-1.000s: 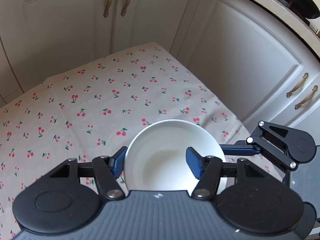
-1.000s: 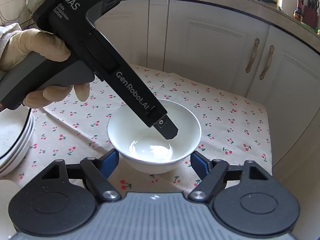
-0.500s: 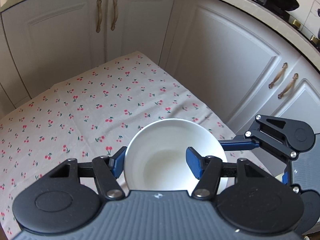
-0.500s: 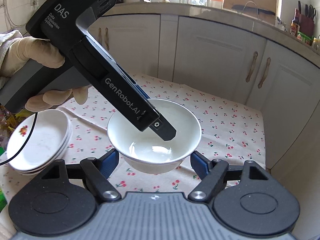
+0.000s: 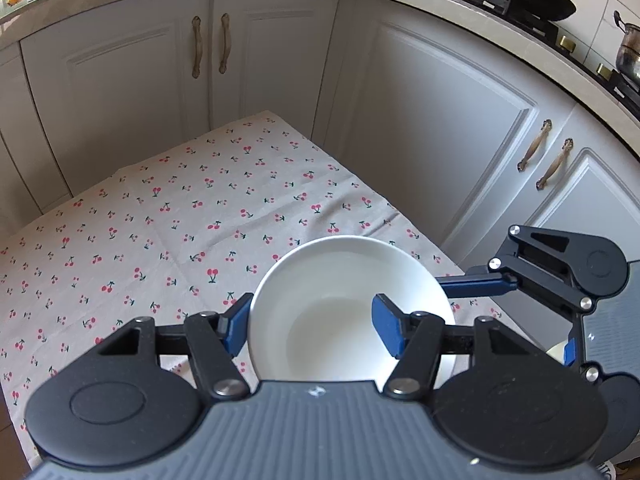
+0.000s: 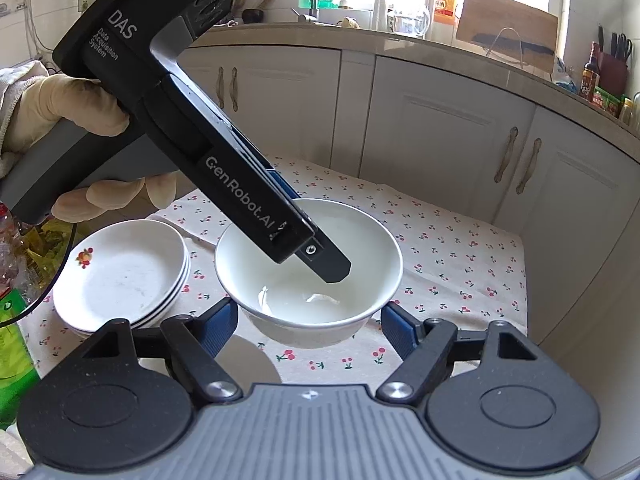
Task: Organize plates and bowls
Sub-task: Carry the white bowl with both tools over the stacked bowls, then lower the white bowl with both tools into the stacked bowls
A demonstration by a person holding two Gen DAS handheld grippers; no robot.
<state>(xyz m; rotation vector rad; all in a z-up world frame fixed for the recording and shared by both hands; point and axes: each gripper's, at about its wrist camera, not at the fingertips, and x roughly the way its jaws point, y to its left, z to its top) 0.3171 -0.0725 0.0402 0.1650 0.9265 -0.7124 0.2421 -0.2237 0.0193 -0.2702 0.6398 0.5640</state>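
Here left tongs (image 5: 310,326) pinch the white bowl's (image 5: 340,280) rim; right tongs (image 6: 310,324) spread.

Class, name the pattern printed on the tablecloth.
Small red cherries on the pale tablecloth, clearest in the left wrist view.

left gripper (image 5: 312,326) clamped (right (image 6: 308,326) agape)

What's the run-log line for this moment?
left gripper: shut on bowl rim, bowl lifted | right gripper: open, near bowl | plates: stacked on tablecloth
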